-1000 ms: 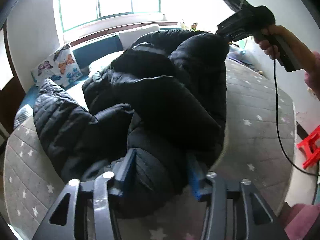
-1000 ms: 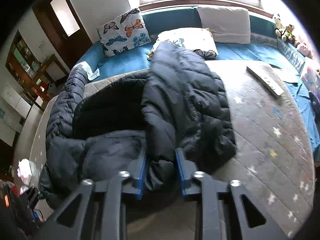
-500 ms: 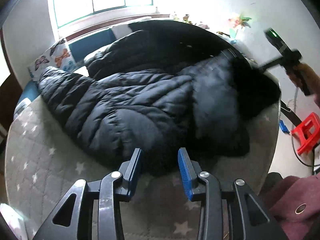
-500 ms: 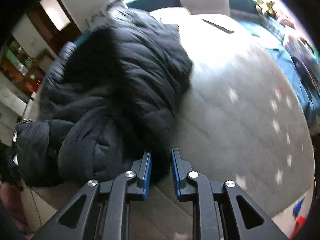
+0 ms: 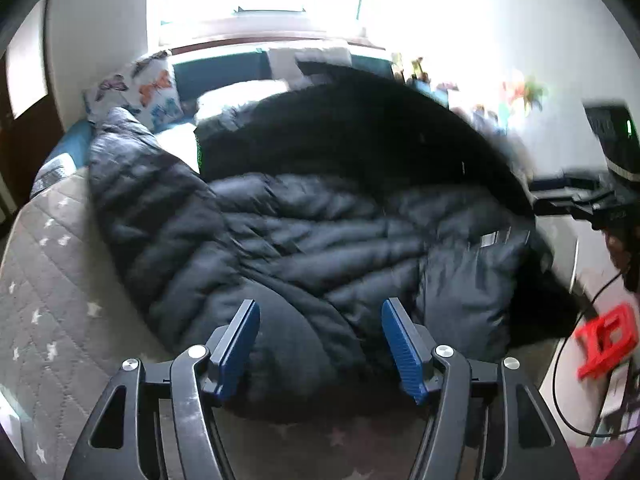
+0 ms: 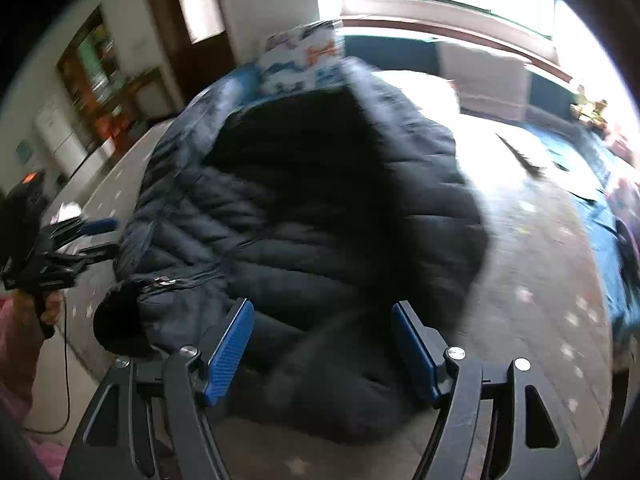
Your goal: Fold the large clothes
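Note:
A large black quilted puffer jacket (image 5: 320,248) lies in a rumpled heap on the grey star-patterned bed cover (image 5: 52,312); it also fills the middle of the right wrist view (image 6: 320,240). My left gripper (image 5: 318,344) is open and empty, its blue pads just in front of the jacket's near edge. My right gripper (image 6: 322,344) is open and empty, jaws wide, at the jacket's near edge. The left gripper also shows at the left edge of the right wrist view (image 6: 86,240). The right gripper's body shows at the right edge of the left wrist view (image 5: 608,200).
A butterfly-print pillow (image 5: 140,92) and a white pillow (image 5: 240,96) lie at the bed's head under a bright window. A red stool (image 5: 608,340) stands on the floor at the right. A flat dark object (image 6: 520,156) lies on the cover.
Both grippers have opened and let go of the jacket. The jacket has dropped and spread on the bed. Both views are blurred by motion.

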A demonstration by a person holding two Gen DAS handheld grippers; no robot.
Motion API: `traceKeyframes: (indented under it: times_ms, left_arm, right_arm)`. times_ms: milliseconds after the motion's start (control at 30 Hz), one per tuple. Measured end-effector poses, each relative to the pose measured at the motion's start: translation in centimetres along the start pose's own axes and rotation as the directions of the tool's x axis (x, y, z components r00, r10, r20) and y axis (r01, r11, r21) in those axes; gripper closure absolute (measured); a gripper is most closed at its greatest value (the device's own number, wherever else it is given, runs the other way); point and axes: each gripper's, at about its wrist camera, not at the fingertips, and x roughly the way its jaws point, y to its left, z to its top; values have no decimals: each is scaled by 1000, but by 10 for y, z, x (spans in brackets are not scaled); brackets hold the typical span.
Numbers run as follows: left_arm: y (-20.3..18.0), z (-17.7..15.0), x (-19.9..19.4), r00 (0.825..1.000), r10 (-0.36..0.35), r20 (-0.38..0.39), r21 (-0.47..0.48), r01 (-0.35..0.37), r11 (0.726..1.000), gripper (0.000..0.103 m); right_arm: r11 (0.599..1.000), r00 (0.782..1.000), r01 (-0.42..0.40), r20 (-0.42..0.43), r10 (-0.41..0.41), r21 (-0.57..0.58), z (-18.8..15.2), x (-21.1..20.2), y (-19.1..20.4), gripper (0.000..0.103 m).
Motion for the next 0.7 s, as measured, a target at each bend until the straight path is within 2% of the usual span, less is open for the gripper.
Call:
traceKeyframes:
  times_ms: [67, 167, 200, 300, 333, 400, 433, 533, 600, 700]
  left_arm:
    - [-12, -11, 17, 998, 5, -59, 47, -3, 999, 35]
    - [-19, -20, 23, 997, 47, -67, 114, -39, 993, 33]
    - [-17, -18, 20, 997, 40, -69, 111, -32, 993, 33]
    - [-1, -5, 6, 999, 23, -48, 55, -20, 998, 31]
    - [10, 1, 1, 999, 46, -28, 32, -45, 998, 28]
    - [30, 11, -8, 992, 123, 16, -11, -123, 992, 3]
    - [45, 20, -12, 983, 180, 45, -46, -178, 983, 1]
    - [89, 45, -14, 957, 280, 68, -150, -268, 952, 1]
    - [120, 59, -12, 949, 310, 58, -222, -290, 931, 1]
    - [168, 78, -5, 954, 298, 34, -342, -269, 900, 1]
  right_arm:
    - [999, 999, -9, -45, 7, -33, -5, 26, 10, 25]
    - [998, 986, -15, -168, 3, -67, -20, 73, 17, 25]
    - [997, 979, -4, -206, -12, -76, -24, 86, 15, 25]
    - [996, 977, -20, -214, 2, -86, -18, 90, 11, 25]
    - [996, 980, -20, -200, 2, -87, -12, 85, 9, 25]
    - [995, 989, -2, -150, -14, -101, 0, 74, 6, 25]
    - [994, 992, 18, -120, -31, -111, 10, 67, 3, 25]
    - [987, 995, 93, -22, -97, -133, 42, 54, -2, 25]
    - [981, 991, 136, 31, -133, -141, 69, 52, -4, 25]
    - [968, 980, 192, 84, -181, -161, 93, 50, -6, 25]
